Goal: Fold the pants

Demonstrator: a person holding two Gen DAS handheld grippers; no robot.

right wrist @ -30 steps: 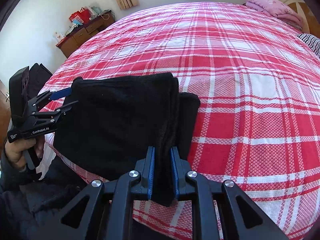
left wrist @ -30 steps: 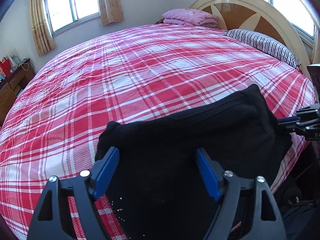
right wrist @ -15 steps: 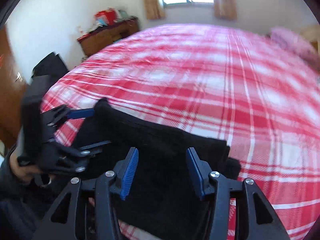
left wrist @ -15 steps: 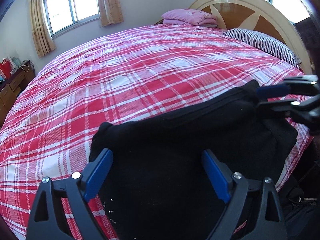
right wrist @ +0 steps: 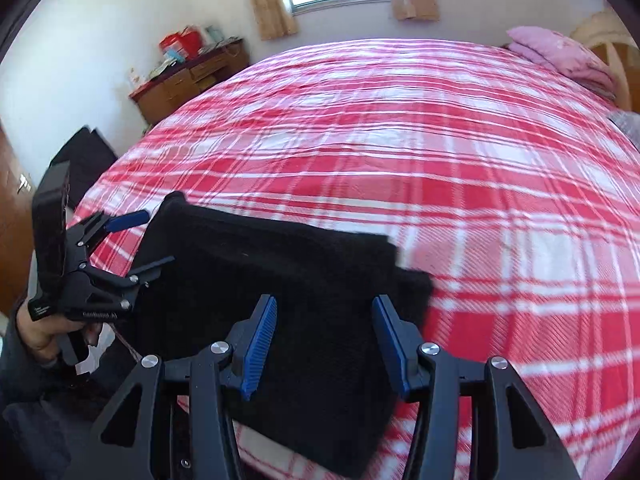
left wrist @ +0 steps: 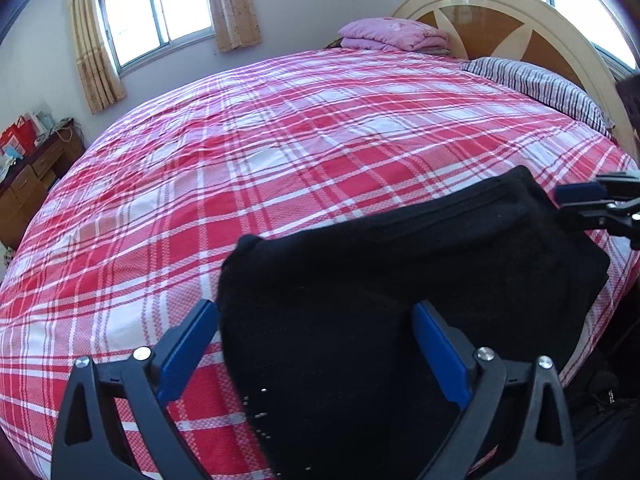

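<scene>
The black pants [left wrist: 400, 280] lie folded into a thick rectangle at the near edge of the bed, also seen in the right wrist view [right wrist: 288, 292]. My left gripper [left wrist: 316, 344] is open, its blue pads either side of the fold's left end, holding nothing. It shows from the side in the right wrist view [right wrist: 148, 236], open beside the fold's left edge. My right gripper [right wrist: 324, 344] is open above the fold's right part, holding nothing. It shows at the right edge of the left wrist view [left wrist: 576, 204].
The bed [left wrist: 280, 152] has a red and white plaid cover. A pink folded blanket [left wrist: 392, 34] and a striped pillow [left wrist: 536, 84] lie by the headboard [left wrist: 520, 28]. A wooden dresser [right wrist: 188, 80] stands against the wall beyond the bed's left side.
My right gripper let go of the pants' edge, opened and drew back. The fold now lies flat on the bed. My left gripper stayed open and shifted slightly left.
</scene>
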